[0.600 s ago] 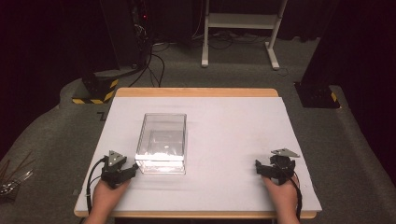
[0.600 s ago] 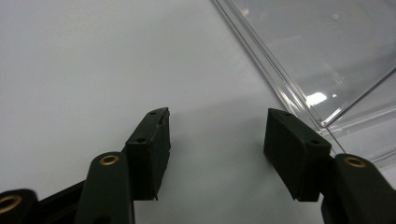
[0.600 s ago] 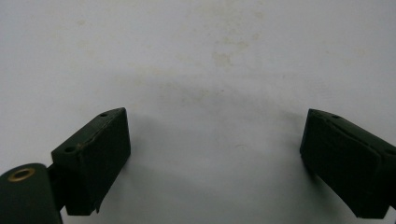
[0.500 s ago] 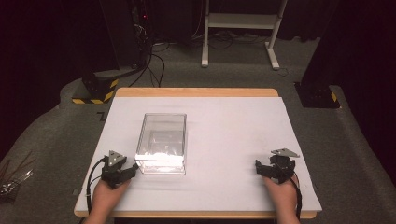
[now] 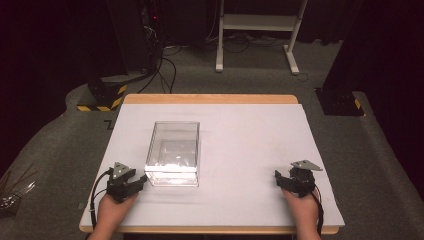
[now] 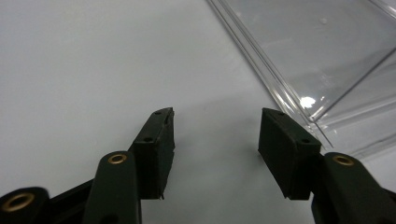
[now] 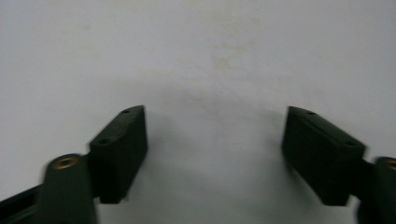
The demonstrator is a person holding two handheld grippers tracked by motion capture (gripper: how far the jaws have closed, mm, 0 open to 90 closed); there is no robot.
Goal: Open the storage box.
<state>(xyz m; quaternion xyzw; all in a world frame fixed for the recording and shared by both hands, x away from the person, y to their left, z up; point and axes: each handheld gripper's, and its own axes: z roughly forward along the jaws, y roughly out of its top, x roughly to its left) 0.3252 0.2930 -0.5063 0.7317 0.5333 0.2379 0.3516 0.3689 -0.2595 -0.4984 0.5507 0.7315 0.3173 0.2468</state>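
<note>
A clear plastic box (image 5: 173, 152) stands on the white table top (image 5: 250, 135), left of the middle. My left gripper (image 5: 141, 178) rests on the table at the box's near left corner, open, jaws apart with nothing between them. Seen along its jaws, my left gripper (image 6: 215, 128) has the clear box (image 6: 317, 56) just beyond its right jaw. Near the front right edge my right gripper (image 5: 278, 176) lies open on the bare table. My right gripper (image 7: 215, 135) has only white surface between its wide-spread jaws.
A wooden rim (image 5: 210, 98) borders the table's far edge. Beyond it, on the grey carpet, are a white frame stand (image 5: 260, 22), black cables (image 5: 165, 62) and a yellow-and-black striped base (image 5: 102, 97). Some thin tools (image 5: 12, 192) lie on the floor at far left.
</note>
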